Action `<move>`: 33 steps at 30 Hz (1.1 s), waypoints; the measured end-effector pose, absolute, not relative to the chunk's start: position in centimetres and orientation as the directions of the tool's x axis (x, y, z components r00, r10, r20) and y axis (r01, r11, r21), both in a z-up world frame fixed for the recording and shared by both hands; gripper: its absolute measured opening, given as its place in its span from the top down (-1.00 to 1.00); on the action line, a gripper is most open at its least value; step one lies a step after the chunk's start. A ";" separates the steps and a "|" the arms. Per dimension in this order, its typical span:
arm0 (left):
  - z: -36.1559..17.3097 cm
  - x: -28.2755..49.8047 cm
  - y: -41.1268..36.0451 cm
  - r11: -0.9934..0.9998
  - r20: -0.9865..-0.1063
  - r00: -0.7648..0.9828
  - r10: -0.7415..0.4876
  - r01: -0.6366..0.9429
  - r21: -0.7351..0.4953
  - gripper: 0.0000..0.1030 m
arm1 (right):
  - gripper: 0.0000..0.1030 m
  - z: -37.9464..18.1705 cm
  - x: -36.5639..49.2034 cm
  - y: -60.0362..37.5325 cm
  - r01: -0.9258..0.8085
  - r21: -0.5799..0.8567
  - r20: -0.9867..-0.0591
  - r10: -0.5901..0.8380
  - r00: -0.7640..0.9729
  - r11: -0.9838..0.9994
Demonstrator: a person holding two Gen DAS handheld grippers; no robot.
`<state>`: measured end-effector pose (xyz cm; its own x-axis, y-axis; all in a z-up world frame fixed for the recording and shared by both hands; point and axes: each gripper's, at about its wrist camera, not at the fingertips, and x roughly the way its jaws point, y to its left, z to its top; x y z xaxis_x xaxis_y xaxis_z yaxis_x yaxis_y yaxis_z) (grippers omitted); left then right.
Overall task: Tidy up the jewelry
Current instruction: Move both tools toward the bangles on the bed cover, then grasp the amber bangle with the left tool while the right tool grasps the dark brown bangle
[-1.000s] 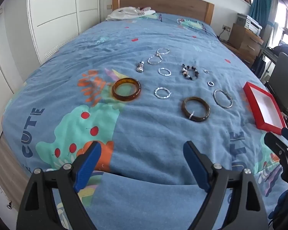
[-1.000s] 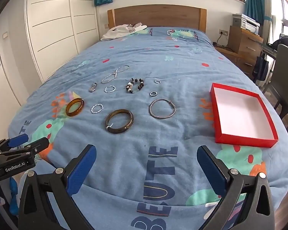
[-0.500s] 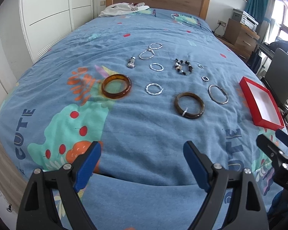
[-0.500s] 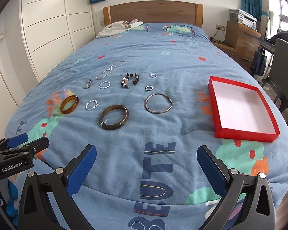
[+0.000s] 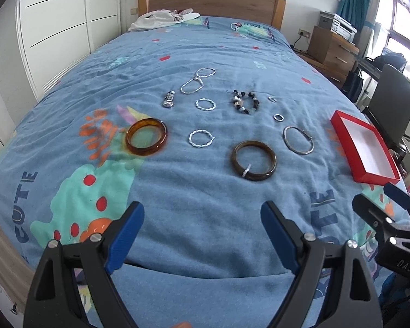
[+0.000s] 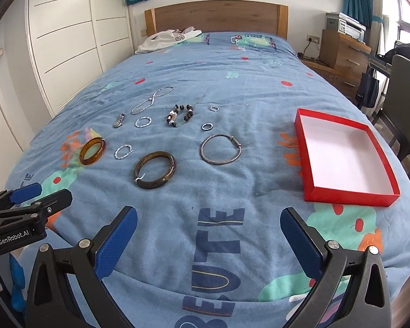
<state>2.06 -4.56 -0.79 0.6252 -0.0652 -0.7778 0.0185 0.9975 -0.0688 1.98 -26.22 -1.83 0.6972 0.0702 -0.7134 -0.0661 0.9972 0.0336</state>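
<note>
Jewelry lies spread on a blue bedspread. An amber bangle (image 5: 146,140) (image 6: 92,151) is at the left, a dark brown bangle (image 5: 253,160) (image 6: 155,169) in the middle, a thin silver bangle (image 5: 298,143) (image 6: 220,149) to its right. Twisted silver rings (image 5: 201,138), a beaded bracelet (image 5: 244,101) (image 6: 180,114) and a silver chain (image 5: 197,80) lie farther back. An empty red box (image 5: 365,149) (image 6: 343,157) sits at the right. My left gripper (image 5: 202,232) and right gripper (image 6: 209,235) are open and empty, above the bed's near edge.
White clothing (image 6: 169,39) lies by the wooden headboard (image 6: 216,17). White wardrobe doors (image 6: 68,41) stand to the left. A wooden dresser (image 6: 341,57) with a printer and a chair (image 6: 406,101) stand right of the bed.
Both grippers have moved forward and a little higher over the bed, so the jewelry and box sit closer and lower in view. Both stay open.
</note>
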 end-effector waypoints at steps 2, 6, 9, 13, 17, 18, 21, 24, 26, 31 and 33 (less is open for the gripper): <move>-0.8 2.2 -4.7 0.998 -0.781 0.621 -0.065 0.024 -0.063 -0.69 | -0.99 -1.7 2.0 -26.4 -0.064 0.031 -0.708 0.067 0.703 0.997; -1.1 2.5 -5.2 0.998 -0.787 0.613 -0.067 0.036 -0.056 -0.69 | -0.99 -1.8 2.3 -26.9 -0.060 0.027 -0.704 0.062 0.708 0.998; -1.4 2.8 -5.3 0.998 -0.795 0.604 -0.067 0.043 -0.051 -0.69 | -0.99 -1.9 2.6 -27.3 -0.061 0.051 -0.710 0.080 0.700 0.997; -1.9 3.1 -5.4 0.998 -0.808 0.585 -0.063 0.046 -0.044 -0.69 | -0.99 -2.1 2.7 -27.3 -0.063 0.046 -0.711 0.077 0.699 0.997; -2.1 3.6 -5.2 0.998 -0.815 0.576 -0.059 0.046 -0.039 -0.69 | -0.98 -2.1 3.1 -27.2 -0.070 0.047 -0.715 0.082 0.694 0.996; -2.2 3.7 -5.1 0.998 -0.818 0.572 -0.057 0.043 -0.039 -0.69 | -0.97 -2.0 3.3 -27.2 -0.075 0.049 -0.714 0.087 0.695 0.996; -2.5 4.1 -4.4 0.999 -0.823 0.567 -0.039 0.016 -0.036 -0.69 | -0.92 -2.0 3.7 -27.0 -0.079 0.056 -0.715 0.095 0.692 0.995; -3.0 4.5 -3.4 0.999 -0.832 0.554 -0.030 -0.010 -0.043 -0.69 | -0.92 -2.4 4.2 -26.7 -0.094 0.072 -0.721 0.117 0.683 0.993; -3.3 4.6 -2.8 0.999 -0.837 0.547 -0.029 -0.021 -0.048 -0.69 | -0.92 -2.8 4.5 -26.5 -0.104 0.084 -0.726 0.132 0.675 0.991; -4.3 4.9 -1.8 0.998 -0.846 0.533 -0.018 -0.043 -0.048 -0.69 | -0.92 -3.9 5.2 -25.3 -0.147 0.098 -0.738 0.171 0.653 0.984; -4.7 5.1 -1.3 0.997 -0.849 0.528 -0.013 -0.060 -0.053 -0.69 | -0.92 -4.3 5.6 -24.9 -0.164 0.108 -0.743 0.189 0.642 0.981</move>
